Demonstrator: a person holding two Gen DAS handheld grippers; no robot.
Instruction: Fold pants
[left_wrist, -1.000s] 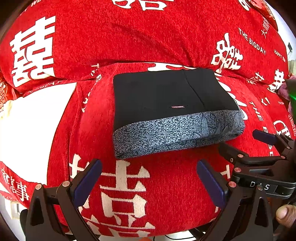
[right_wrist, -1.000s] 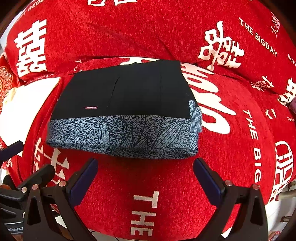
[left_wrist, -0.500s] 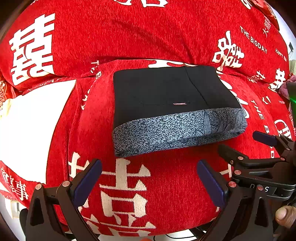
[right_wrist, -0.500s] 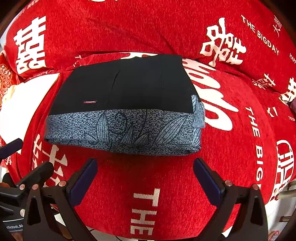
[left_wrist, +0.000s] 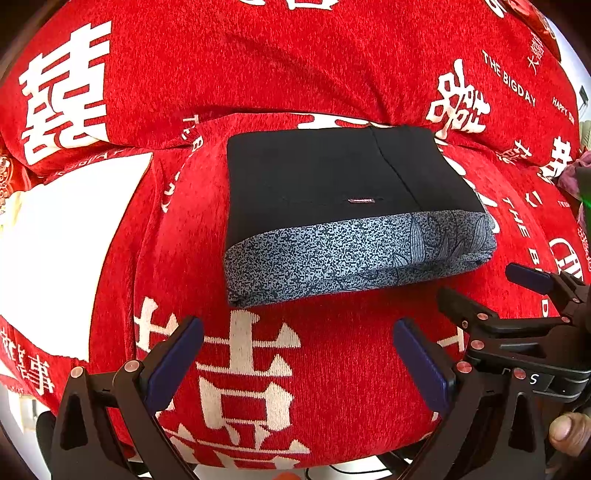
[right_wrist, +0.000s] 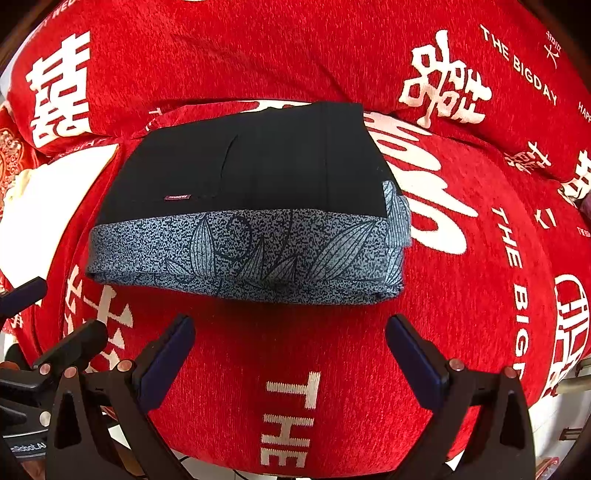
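Observation:
The pants (left_wrist: 332, 206) lie folded into a compact rectangle on the red cloth, black on top with a grey speckled leaf-print band along the near edge. They also show in the right wrist view (right_wrist: 255, 221). My left gripper (left_wrist: 295, 354) is open and empty, held just short of the pants' near edge. My right gripper (right_wrist: 288, 354) is open and empty, also just in front of the near edge. The right gripper shows at the right of the left wrist view (left_wrist: 517, 291), and the left gripper at the left edge of the right wrist view (right_wrist: 48, 314).
A red cloth (left_wrist: 258, 66) with white characters and lettering covers the rounded surface under the pants. A white patch (left_wrist: 55, 258) lies to the left. The cloth's front edge (right_wrist: 332, 469) drops off just below the grippers.
Both grippers stay open and empty. The views have shifted slightly, with the pants a little higher and nearer in frame. The pants have not moved.

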